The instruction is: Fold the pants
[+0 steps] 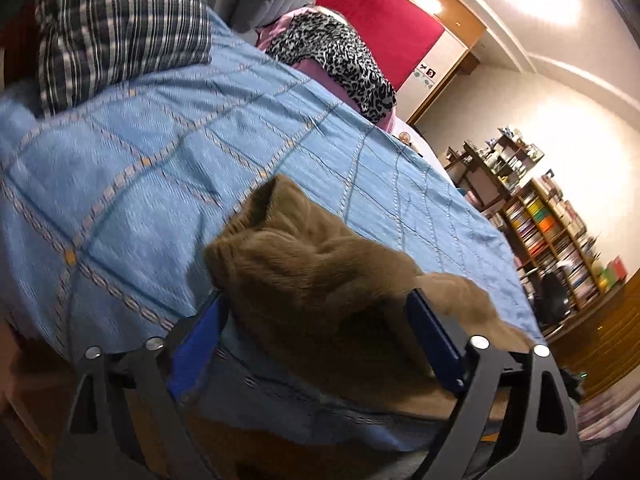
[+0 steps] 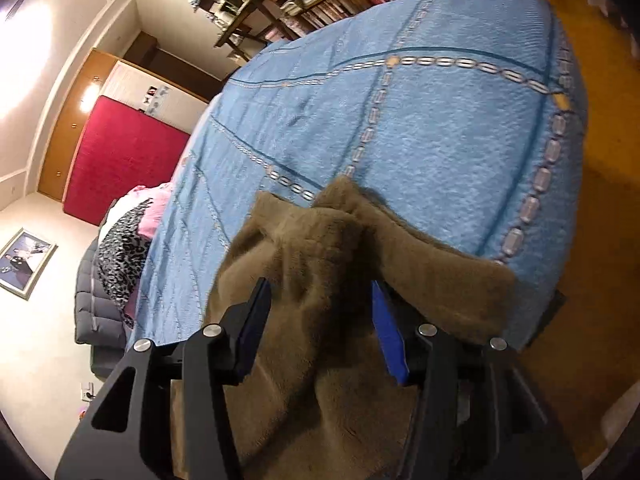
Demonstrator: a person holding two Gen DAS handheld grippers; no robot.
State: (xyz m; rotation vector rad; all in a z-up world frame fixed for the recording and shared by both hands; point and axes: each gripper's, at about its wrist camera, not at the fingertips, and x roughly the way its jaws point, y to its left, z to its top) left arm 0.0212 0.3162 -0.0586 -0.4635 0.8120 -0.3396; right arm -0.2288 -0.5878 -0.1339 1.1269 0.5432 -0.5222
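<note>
A bed (image 1: 160,168) under a blue checked cover fills both views, with a red panel (image 2: 120,152) against the far wall and bookshelves (image 1: 552,232) at the right of the left-wrist frame. No writing is legible. The brown fleece pants (image 1: 312,280) lie bunched at the bed's near edge, lower centre. The left gripper (image 1: 316,320) and right gripper (image 2: 320,308) each stand spread with pants fabric between the fingers; the fingertips are hidden.

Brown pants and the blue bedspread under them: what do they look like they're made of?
Brown pants: probably fleece or plush, matte and fuzzy, with a short nap and soft rounded folds. Blue bedspread: likely woven cotton, matte, with a ribbed texture and stitched grid bands.
</note>
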